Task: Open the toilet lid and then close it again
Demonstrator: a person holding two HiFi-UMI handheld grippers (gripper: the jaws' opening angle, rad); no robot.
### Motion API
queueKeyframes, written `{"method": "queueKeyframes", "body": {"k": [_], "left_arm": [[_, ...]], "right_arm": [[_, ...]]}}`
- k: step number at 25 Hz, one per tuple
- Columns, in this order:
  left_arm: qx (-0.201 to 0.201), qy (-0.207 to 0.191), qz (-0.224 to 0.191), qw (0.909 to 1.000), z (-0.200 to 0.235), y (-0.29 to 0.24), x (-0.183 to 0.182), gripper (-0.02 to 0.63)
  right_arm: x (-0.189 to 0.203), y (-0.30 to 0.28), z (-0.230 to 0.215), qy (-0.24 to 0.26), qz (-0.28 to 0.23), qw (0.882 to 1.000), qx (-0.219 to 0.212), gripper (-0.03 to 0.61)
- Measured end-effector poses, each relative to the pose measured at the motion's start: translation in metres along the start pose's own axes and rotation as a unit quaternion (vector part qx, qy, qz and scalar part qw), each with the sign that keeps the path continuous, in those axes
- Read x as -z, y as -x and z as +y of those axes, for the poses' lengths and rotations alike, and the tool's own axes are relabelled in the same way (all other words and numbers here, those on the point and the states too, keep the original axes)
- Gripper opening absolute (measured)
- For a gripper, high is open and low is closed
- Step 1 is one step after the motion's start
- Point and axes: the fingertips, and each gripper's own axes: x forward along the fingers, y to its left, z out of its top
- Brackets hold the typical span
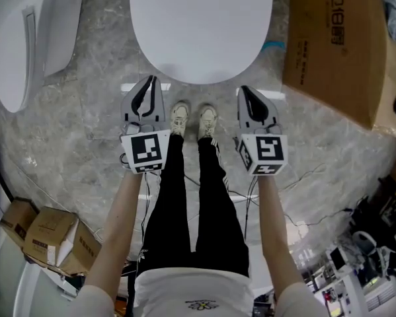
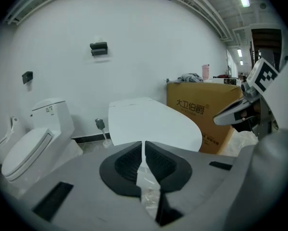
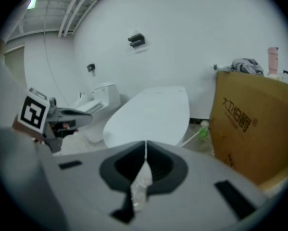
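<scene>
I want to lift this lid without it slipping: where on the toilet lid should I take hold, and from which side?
Likely the front edge of the toilet lid, the rounded end nearest the shoes, approached from the front and slightly below. It lies flat and closed, a smooth oval with no handle showing, so its thin rim is the only purchase.

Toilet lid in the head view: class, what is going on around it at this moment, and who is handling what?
A person stands facing a white toilet lid, which is down. Each hand holds a gripper: the left gripper and the right gripper point towards the lid's front edge but stop short of it, touching nothing. Both have their jaws together and empty, so the lid is not yet lifted. A cardboard box stands to its right, another toilet to its left.
</scene>
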Motion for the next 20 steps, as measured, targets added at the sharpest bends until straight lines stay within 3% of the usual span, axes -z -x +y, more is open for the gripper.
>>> {"method": "queueKeyframes", "body": {"k": [3,4,5,9,15,20], "left_arm": [[0.025,-0.005,0.024,0.9994,-0.007,-0.007,0.015,0.133],[0.034,-0.006,0.031,0.9989,-0.009,-0.010,0.021,0.148],[0.044,-0.006,0.036,0.9984,-0.012,-0.012,0.026,0.167],[0.079,0.000,0.060,0.9951,-0.023,-0.021,0.053,0.236],[0.087,0.014,0.097,0.9914,-0.025,-0.032,0.090,0.267],[0.106,-0.012,0.121,0.9869,-0.032,-0.048,0.111,0.267]], "right_arm": [[0.016,-0.011,0.006,0.034,0.035,0.999,-0.022,0.035],[0.022,-0.015,0.009,0.045,0.047,0.997,-0.031,0.073],[0.028,-0.020,0.011,0.054,0.059,0.996,-0.040,0.159],[0.052,-0.037,0.010,0.071,0.094,0.992,-0.047,0.203],[0.072,-0.056,0.007,0.078,0.114,0.989,-0.051,0.235],[0.079,-0.072,0.004,0.074,0.119,0.989,-0.055,0.235]]}}
